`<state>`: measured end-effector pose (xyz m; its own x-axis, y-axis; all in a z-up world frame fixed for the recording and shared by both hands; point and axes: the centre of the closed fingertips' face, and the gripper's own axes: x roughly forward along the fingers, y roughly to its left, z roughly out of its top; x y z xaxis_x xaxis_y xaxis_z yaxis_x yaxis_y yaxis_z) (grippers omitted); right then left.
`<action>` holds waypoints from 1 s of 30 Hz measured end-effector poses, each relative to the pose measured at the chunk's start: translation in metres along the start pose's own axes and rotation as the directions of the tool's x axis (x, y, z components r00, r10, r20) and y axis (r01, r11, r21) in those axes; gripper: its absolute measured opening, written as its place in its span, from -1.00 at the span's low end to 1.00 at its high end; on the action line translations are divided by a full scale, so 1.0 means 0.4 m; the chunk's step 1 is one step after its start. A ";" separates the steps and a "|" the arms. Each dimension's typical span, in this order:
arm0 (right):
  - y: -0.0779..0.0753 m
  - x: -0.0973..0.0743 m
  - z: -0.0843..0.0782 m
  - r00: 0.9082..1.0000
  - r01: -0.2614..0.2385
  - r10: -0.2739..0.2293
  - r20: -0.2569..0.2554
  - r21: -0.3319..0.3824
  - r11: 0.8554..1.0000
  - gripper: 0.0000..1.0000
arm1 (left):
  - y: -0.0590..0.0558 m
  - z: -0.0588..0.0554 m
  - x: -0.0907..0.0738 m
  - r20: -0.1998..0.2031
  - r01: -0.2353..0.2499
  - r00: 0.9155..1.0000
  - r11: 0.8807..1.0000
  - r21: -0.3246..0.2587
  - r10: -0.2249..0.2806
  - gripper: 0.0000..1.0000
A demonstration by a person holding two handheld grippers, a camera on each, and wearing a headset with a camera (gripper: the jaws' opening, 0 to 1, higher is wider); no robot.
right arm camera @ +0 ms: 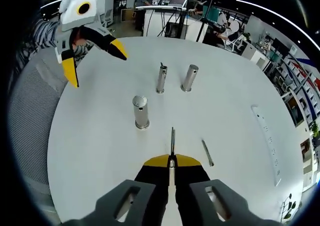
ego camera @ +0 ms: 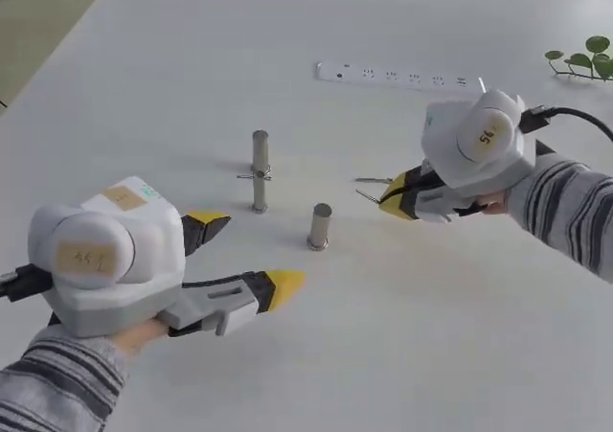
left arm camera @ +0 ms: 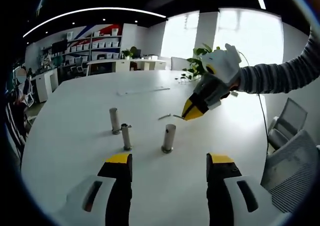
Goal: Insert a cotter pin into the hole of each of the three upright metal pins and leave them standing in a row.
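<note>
Three upright metal pins stand on the white table (ego camera: pixel 172 87). The far pin (ego camera: pixel 260 149) and the near right pin (ego camera: pixel 319 226) are bare. The pin between them (ego camera: pixel 260 194) has a cotter pin (ego camera: pixel 254 174) through its top. My right gripper (ego camera: pixel 388 202) is shut on a second cotter pin (right arm camera: pixel 172 138), which points toward the pins from the right. Just beyond it a loose cotter pin (ego camera: pixel 373 179) lies flat on the table. My left gripper (ego camera: pixel 257 252) is open and holds nothing, in front of and to the left of the pins.
A white power strip (ego camera: pixel 397 76) lies at the back of the table. A green plant (ego camera: pixel 584 58) sits at the far right edge. Grey chairs (left arm camera: pixel 287 151) stand beside the table in the left gripper view.
</note>
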<state>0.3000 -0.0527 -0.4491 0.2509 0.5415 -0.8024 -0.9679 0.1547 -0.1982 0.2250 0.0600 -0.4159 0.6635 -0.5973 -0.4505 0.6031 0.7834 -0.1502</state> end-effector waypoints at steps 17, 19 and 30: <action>0.104 -0.028 0.082 0.996 -0.039 0.049 0.074 -0.139 0.990 -1.00 | -0.047 0.015 0.017 -0.002 0.088 0.996 0.995 -0.034 -0.089 -0.33; 0.116 -0.026 0.091 0.995 -0.041 0.055 0.080 -0.160 0.986 -1.00 | -0.050 0.015 0.021 -0.004 0.101 0.995 0.993 -0.056 -0.102 -0.39; 0.165 -0.018 0.123 0.989 -0.059 0.089 0.116 -0.241 0.969 -1.00 | -0.064 0.025 0.040 0.015 0.159 0.987 0.975 -0.157 -0.159 -0.52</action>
<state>0.2352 -0.0059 -0.4289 0.1638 0.6450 -0.7464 -0.9566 -0.0811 -0.2800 0.2246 0.0286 -0.4106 0.5656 -0.7166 -0.4081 0.6240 0.6955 -0.3564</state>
